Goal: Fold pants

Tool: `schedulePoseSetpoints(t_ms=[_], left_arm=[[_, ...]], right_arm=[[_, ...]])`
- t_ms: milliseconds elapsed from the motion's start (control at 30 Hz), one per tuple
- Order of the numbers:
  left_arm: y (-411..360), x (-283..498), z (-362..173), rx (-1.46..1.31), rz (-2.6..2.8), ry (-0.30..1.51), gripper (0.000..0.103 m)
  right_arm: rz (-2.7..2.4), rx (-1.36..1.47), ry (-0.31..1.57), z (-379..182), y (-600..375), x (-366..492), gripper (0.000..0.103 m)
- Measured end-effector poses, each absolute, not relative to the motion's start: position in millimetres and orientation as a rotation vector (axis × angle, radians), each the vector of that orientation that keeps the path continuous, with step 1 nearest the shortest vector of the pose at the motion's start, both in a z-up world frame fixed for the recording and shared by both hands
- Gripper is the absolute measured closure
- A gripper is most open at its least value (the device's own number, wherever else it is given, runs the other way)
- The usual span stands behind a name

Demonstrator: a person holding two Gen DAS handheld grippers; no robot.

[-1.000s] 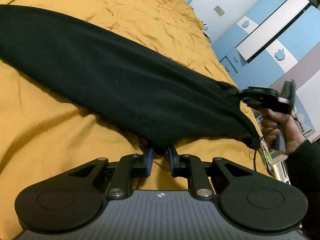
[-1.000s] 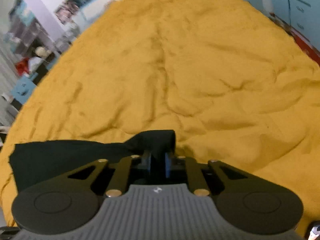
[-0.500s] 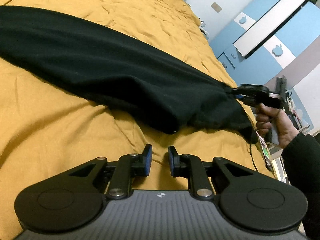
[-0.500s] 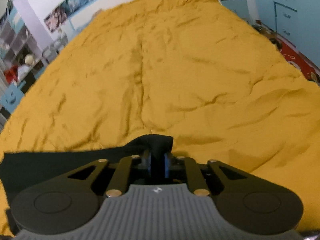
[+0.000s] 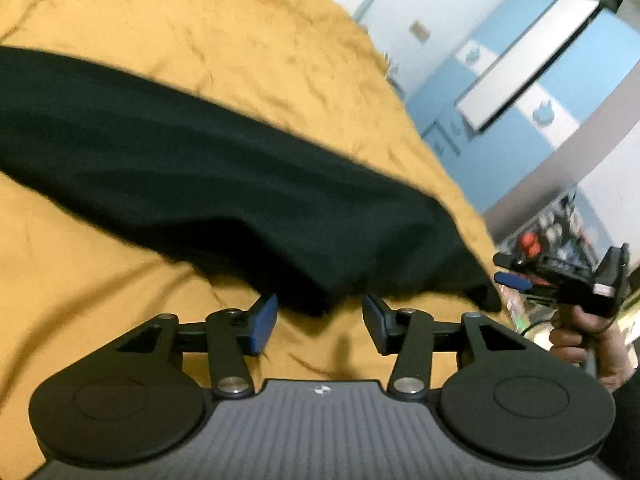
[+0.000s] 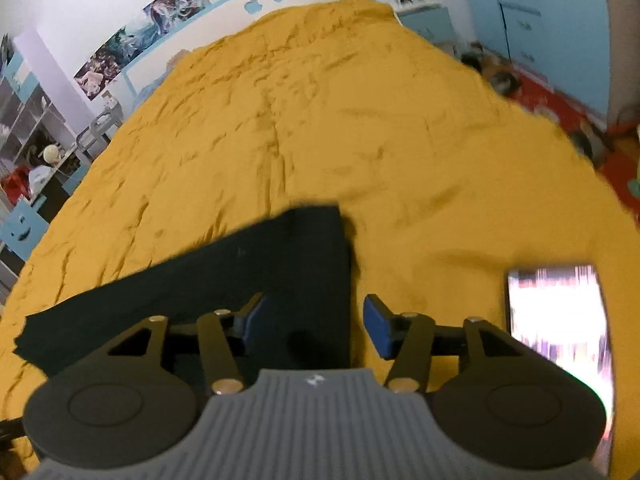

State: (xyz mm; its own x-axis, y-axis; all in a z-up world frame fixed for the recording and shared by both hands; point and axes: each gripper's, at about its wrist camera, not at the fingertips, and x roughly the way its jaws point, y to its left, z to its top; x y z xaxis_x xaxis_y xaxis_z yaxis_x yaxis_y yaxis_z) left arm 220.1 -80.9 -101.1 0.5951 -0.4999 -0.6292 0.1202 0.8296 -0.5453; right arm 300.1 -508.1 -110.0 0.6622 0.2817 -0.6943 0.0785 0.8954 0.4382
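Bedroom w/ blue-white furniture, indoor light.
Bed (image 6: 360, 120) under mustard cover; white wall (image 6: 100, 8) w/ posters (image 6: 144, 36); blue wardrobe (image 5: 532, 80) at right; shelves (image 6: 28, 132) left; red rug (image 6: 560, 108) on floor.

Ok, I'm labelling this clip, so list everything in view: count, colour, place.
pants: one, black, flat across the bedspread, near end by both grippers
bedspread: one, mustard yellow, covers the bed
wardrobe: one, blue and white, by the far wall
posters: several, on the white wall behind the bed
phone: one, lit screen, on the bedspread right of the right gripper
left gripper: black, blue pads, jaws opening, nothing gripped
right gripper: same, jaws opening, pants beneath
hand: one, holds the right gripper
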Motion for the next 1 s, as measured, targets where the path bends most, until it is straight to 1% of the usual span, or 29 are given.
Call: schedulePoseSetpoints(t_ms=[100,200,267,400,500,533,600,633,667,700,733,767,800,900,1000], left_arm=[[-89.0,221.4,-107.1,-0.480,-0.365,0.852,0.048],[-87.9,220.6,-101.2,-0.495,-0.323,0.813,0.048],[-88.0,216.0,-94.2,-0.481,-0.321,0.791,0.048],[-91.3,203.2,-83.7,-0.417,-0.279,0.696,0.048],[-95.2,208.9,-85.7,-0.415,-0.300,0.719,0.048],[-97.6,214.4,-89.5,-0.418,-0.308,0.751,0.049],[-99.4,226.3,-101.1,-0.448,-0.305,0.820,0.065],[-98.6,230.9,-106.5,-0.469,-0.293,0.845,0.099],[-98.0,233.7,-110.1,-0.486,-0.288,0.860,0.100],[-97.8,231.9,-110.2,-0.496,-0.286,0.848,0.100],[-99.0,227.4,-106.1,-0.483,-0.300,0.823,0.100],[-101.4,222.0,-100.3,-0.451,-0.311,0.801,0.100],[-103.2,215.5,-94.2,-0.425,-0.322,0.791,0.100],[-96.5,203.6,-94.3,-0.456,-0.323,0.835,0.100],[-93.0,201.2,-105.2,-0.464,-0.307,0.877,0.100]], right_arm=[[0.130,0.477,0.887,-122.8,-503.6,293.9,0.051],[0.145,0.518,0.891,-128.9,-500.3,294.3,0.051],[0.153,0.517,0.889,-128.7,-498.5,294.8,0.048],[0.160,0.511,0.898,-135.3,-498.2,298.0,0.047],[0.158,0.530,0.892,-135.7,-501.5,295.2,0.047],[0.156,0.534,0.891,-135.9,-501.6,294.9,0.047],[0.158,0.541,0.893,-136.9,-502.4,295.9,0.047],[0.158,0.543,0.892,-137.7,-503.3,296.7,0.051],[0.153,0.534,0.891,-137.7,-503.8,296.5,0.057],[0.150,0.524,0.893,-136.6,-505.1,296.0,0.078],[0.161,0.533,0.890,-135.1,-507.8,295.3,0.079],[0.176,0.540,0.881,-131.1,-510.8,293.8,0.082],[0.183,0.539,0.876,-126.4,-513.3,292.7,0.102],[0.187,0.535,0.858,-116.7,-519.7,289.5,0.103],[0.171,0.502,0.902,-127.3,-516.0,292.3,0.103]])
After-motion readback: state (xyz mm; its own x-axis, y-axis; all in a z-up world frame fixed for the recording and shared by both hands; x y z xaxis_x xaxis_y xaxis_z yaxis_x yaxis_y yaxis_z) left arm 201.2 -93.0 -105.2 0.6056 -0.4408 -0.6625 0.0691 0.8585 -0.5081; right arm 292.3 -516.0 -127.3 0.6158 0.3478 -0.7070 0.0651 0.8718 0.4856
